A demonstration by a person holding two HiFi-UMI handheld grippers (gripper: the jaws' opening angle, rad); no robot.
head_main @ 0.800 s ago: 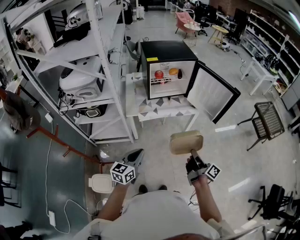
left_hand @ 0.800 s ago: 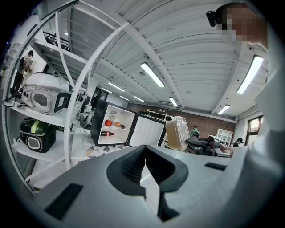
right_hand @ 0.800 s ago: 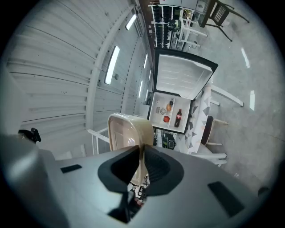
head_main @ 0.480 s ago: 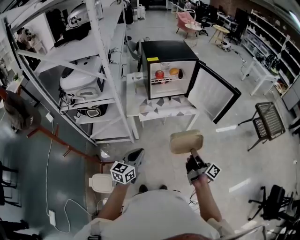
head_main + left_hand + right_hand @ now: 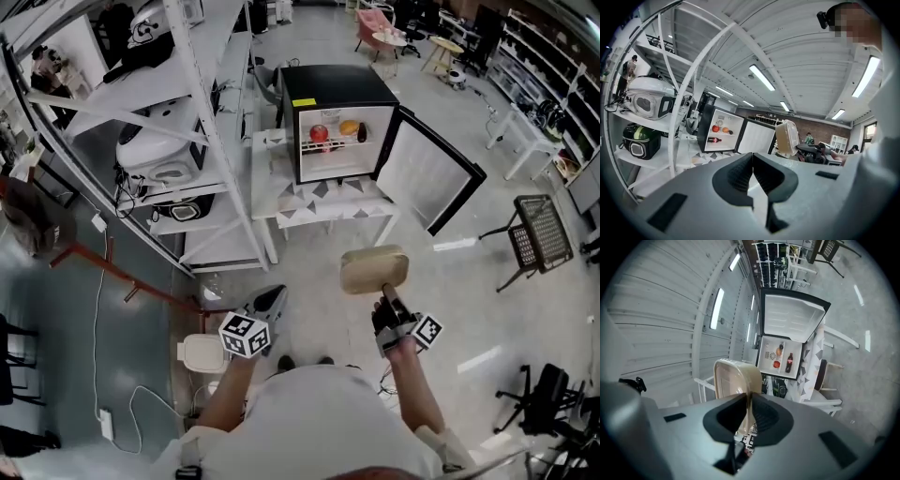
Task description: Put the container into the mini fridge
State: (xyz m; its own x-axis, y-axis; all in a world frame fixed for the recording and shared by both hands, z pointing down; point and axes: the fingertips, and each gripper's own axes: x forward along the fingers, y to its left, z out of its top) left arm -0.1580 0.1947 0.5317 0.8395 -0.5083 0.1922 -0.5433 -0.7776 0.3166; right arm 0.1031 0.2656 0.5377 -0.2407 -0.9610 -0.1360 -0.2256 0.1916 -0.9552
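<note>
A beige plastic container [image 5: 373, 270] hangs in the air in front of me, my right gripper [image 5: 386, 302] shut on its near rim. In the right gripper view the container [image 5: 733, 377] stands up from between the pads. The black mini fridge [image 5: 336, 120] sits on a small white table [image 5: 323, 214] ahead, its door [image 5: 427, 178] swung open to the right. Fruit and a dark bottle [image 5: 790, 363] lie on its shelves. My left gripper [image 5: 266, 307] is held low at the left, shut with nothing in it; its pads [image 5: 753, 172] meet.
A tall white shelving rack [image 5: 155, 141] with appliances stands left of the fridge. A mesh chair [image 5: 536, 234] is at the right, desks and chairs beyond. A small white bin [image 5: 202, 354] sits on the floor by my left side.
The fridge and table now sit slightly higher in the head view. Both grippers keep their places in front of me, the container still held.
</note>
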